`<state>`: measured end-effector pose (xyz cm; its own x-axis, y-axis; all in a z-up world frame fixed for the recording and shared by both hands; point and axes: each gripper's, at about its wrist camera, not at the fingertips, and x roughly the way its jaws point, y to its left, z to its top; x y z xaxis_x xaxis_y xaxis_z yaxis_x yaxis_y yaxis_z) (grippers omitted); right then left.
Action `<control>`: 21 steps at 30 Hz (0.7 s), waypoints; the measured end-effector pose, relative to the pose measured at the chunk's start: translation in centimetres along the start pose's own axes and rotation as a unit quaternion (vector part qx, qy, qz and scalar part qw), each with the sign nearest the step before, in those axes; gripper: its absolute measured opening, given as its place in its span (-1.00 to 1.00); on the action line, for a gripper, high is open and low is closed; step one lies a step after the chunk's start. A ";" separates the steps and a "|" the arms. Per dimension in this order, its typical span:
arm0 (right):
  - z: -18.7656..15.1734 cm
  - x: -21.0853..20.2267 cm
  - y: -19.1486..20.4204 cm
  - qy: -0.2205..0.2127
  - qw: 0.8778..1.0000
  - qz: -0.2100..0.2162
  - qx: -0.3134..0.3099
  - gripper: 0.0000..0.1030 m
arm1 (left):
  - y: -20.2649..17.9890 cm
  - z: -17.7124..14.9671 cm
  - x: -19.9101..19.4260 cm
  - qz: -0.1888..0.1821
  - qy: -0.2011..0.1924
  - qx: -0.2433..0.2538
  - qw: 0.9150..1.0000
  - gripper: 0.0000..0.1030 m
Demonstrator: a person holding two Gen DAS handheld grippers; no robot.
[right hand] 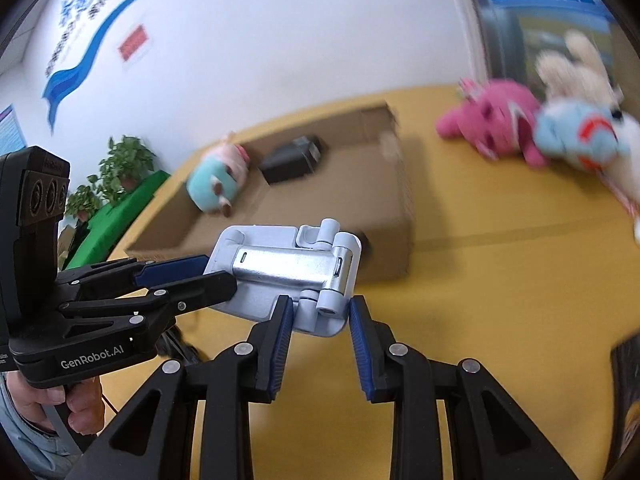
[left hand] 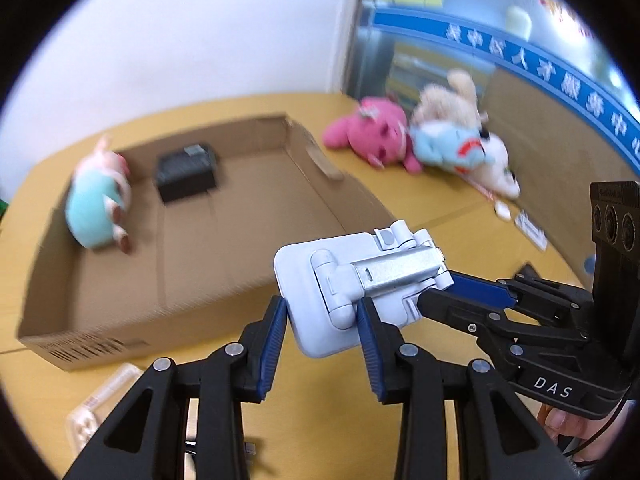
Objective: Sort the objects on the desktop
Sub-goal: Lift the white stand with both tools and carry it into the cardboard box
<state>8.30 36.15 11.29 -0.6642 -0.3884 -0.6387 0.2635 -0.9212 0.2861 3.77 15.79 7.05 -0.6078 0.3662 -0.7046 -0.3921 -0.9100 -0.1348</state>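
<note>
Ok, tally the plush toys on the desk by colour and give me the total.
Teal: 1, lying in the cardboard box
Pink: 1
Light blue: 1
Cream or beige: 1, though blur may be hiding a second one
Total: 4 clearly seen

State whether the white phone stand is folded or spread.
Folded: the phone stand has its metal arm lying flat against the plate, held between both tongs.

An office or public service centre: a white wall (right hand: 280, 20) with blue swoosh lettering (right hand: 92, 28), a glass partition (left hand: 460, 52) carrying a blue banner (left hand: 520, 68), potted plants (right hand: 120, 168) far left, and a yellow worktop (right hand: 500, 280).
</note>
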 end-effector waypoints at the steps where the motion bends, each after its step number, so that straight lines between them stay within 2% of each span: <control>1: 0.7 0.1 0.9 -0.005 1.000 0.002 -0.008 -0.46 | 0.6 0.3 -0.7 0.004 -0.009 -0.003 1.000 -0.32; 5: 3.8 1.4 5.3 -0.021 0.999 0.018 -0.046 -0.46 | 4.3 1.5 -3.4 0.032 -0.040 -0.013 0.999 -0.32; 10: 6.5 4.0 10.0 -0.026 0.995 0.047 -0.079 -0.45 | 9.4 2.6 -5.8 0.063 -0.058 -0.034 0.996 -0.32; 16: 9.0 8.2 14.4 -0.015 0.993 0.081 -0.090 -0.45 | 15.1 3.4 -6.2 0.083 -0.055 -0.068 0.993 -0.32; 21: 9.8 12.1 16.2 0.008 0.992 0.102 -0.075 -0.45 | 18.2 3.4 -5.3 0.094 -0.042 -0.080 0.991 -0.32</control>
<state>-2.30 16.74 15.21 -0.5753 -0.5656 -0.5909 0.4928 -0.8162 0.3014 -2.53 -2.08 10.71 -0.7176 0.1964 -0.6682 -0.1564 -0.9804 -0.1201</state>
